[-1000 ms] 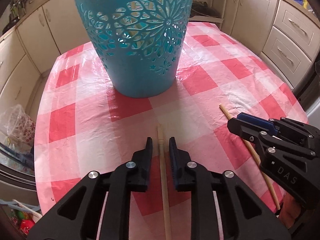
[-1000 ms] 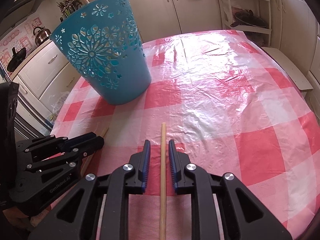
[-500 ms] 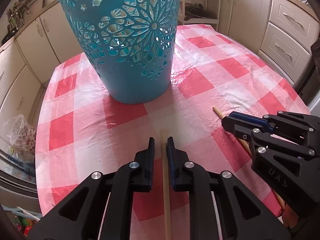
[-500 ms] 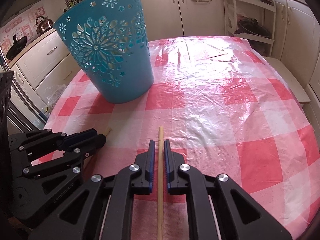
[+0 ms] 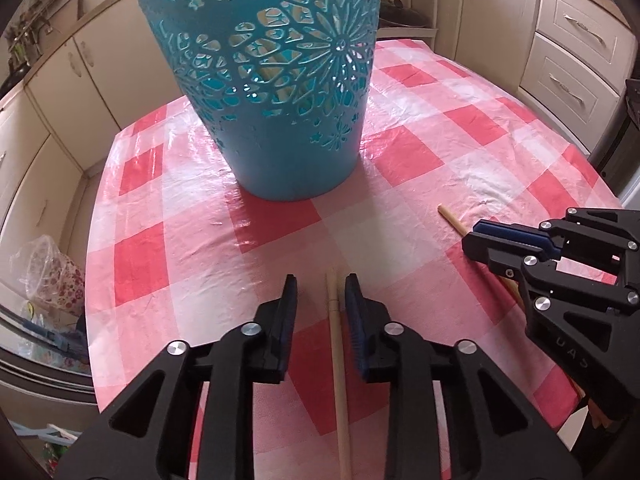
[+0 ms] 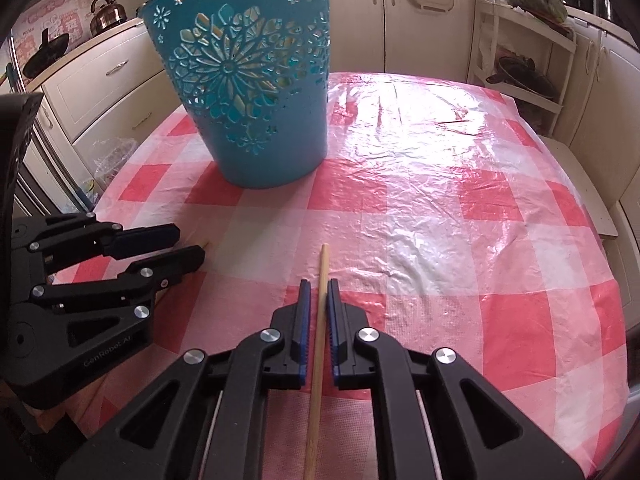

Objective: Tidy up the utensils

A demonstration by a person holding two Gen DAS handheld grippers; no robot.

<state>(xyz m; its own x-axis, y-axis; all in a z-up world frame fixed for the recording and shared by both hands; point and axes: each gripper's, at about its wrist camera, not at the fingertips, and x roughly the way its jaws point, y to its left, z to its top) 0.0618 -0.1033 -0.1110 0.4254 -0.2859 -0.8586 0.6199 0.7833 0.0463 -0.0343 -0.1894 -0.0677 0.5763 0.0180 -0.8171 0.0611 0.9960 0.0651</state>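
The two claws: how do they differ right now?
The left claw stands apart, a gap showing beside the left stick; the right claw is pinched on the right stick. The left stick ends level with its claw's fingertips; the right stick pokes past them. Both claws are black with blue pads, aimed at the blue basket.

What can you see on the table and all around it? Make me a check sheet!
Surface: table under a shiny red-and-white checked cloth.
Job's things: blue cut-out basket standing upright; left stick and right stick, both wooden, near the front edge.
Clutter: nothing seen.
Grippers: left gripper straddles the left stick with a gap at one pad; right gripper shut on the right stick.
Cables: nothing seen.
Surroundings: cream cabinets, kettle on the counter, plastic bag down beside the table.
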